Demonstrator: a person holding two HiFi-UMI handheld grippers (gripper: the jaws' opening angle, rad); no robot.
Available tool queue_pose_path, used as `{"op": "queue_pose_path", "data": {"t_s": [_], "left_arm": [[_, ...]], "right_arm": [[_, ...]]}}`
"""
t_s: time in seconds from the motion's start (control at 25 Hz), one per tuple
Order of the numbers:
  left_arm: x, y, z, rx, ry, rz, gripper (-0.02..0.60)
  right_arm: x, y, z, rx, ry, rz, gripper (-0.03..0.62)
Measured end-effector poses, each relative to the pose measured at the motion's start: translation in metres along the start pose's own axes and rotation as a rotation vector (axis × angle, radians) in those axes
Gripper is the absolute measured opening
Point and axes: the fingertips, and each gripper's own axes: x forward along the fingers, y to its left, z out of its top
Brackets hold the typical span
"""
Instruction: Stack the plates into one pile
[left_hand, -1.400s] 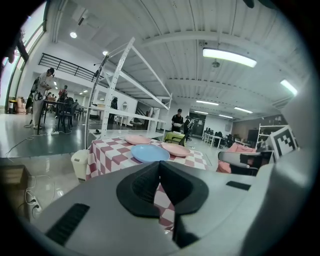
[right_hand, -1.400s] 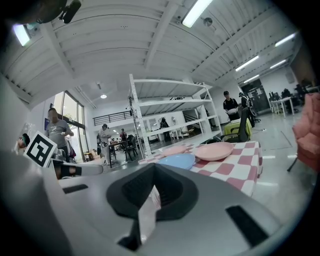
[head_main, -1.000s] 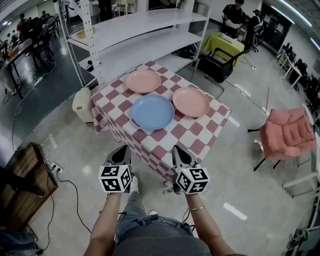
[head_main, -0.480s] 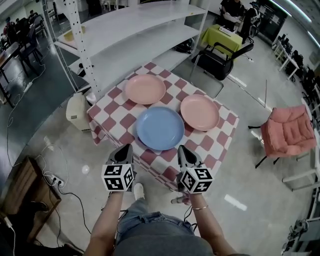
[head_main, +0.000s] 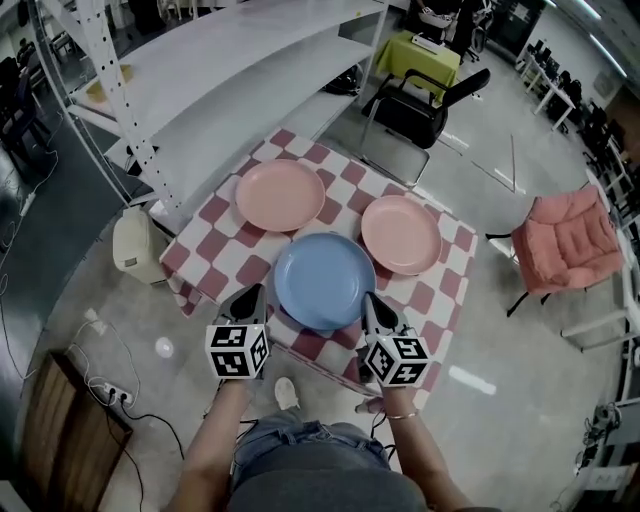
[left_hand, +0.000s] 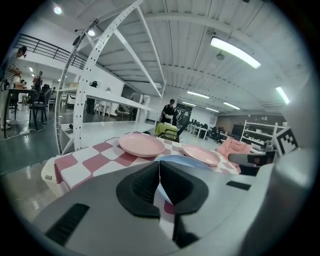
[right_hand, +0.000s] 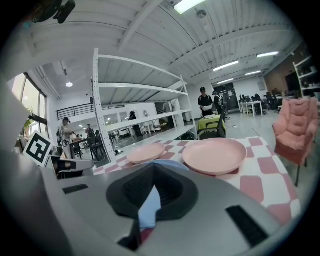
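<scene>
Head view steeply overhead; gripper views low, sharing blue plate (head_main: 325, 280).

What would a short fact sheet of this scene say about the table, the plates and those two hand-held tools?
Table: table with a red-and-white checked cloth
Plates: blue plate in front; left pink plate and right pink plate behind it
Stacked: none, all side by side
Left gripper: shut, empty, left of the blue plate
Right gripper: shut, empty, right of the blue plate
Nearby: white shelf, pink chair
</scene>
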Motion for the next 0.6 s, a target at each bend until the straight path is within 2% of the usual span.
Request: {"op": "queue_pose_path", "data": {"t_s": [0.28, 0.6], "left_arm": [[0.027, 0.014, 0.002, -0.001, 0.043, -0.048, 0.017], [0.047, 0.009, -0.014, 0.003, 0.116, -0.073, 0.045]], "right_arm": [[0.014, -0.008, 0.007, -0.014, -0.001, -0.087, 0.009], [0.009, -0.032, -0.017, -0.009, 0.090, -0.156, 0.012]]}}
